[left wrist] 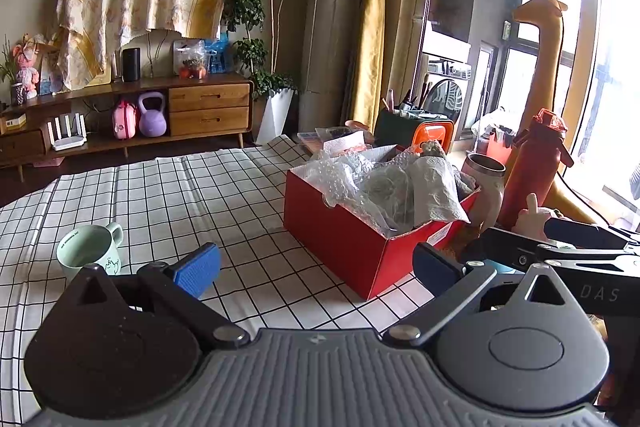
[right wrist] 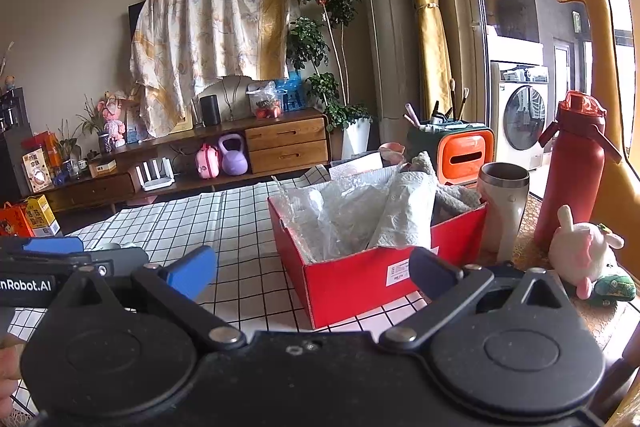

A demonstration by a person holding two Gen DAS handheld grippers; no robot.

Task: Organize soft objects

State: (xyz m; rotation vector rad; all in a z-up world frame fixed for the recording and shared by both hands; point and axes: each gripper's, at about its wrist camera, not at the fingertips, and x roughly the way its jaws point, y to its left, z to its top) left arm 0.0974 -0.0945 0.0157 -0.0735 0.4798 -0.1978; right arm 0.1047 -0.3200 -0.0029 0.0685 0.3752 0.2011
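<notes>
A red cardboard box (left wrist: 352,247) (right wrist: 352,279) stands on the checked tablecloth, filled with bubble wrap (left wrist: 344,179) (right wrist: 324,211), a white paper towel (left wrist: 436,195) (right wrist: 408,211) and a grey cloth (right wrist: 452,195). A white and pink plush bunny (right wrist: 580,255) (left wrist: 532,215) sits to the right of the box beside a small green soft item (right wrist: 614,289). My left gripper (left wrist: 316,267) hangs open in front of the box's near corner, nothing between its blue pads. My right gripper (right wrist: 312,271) is open too, just before the box's front wall.
A mint mug (left wrist: 90,251) stands at the left on the tablecloth (left wrist: 180,195). Right of the box are a steel tumbler (right wrist: 504,207), a red bottle (right wrist: 572,171) and a tall orange giraffe toy (right wrist: 608,87). An orange organiser (right wrist: 466,155) with brushes stands behind.
</notes>
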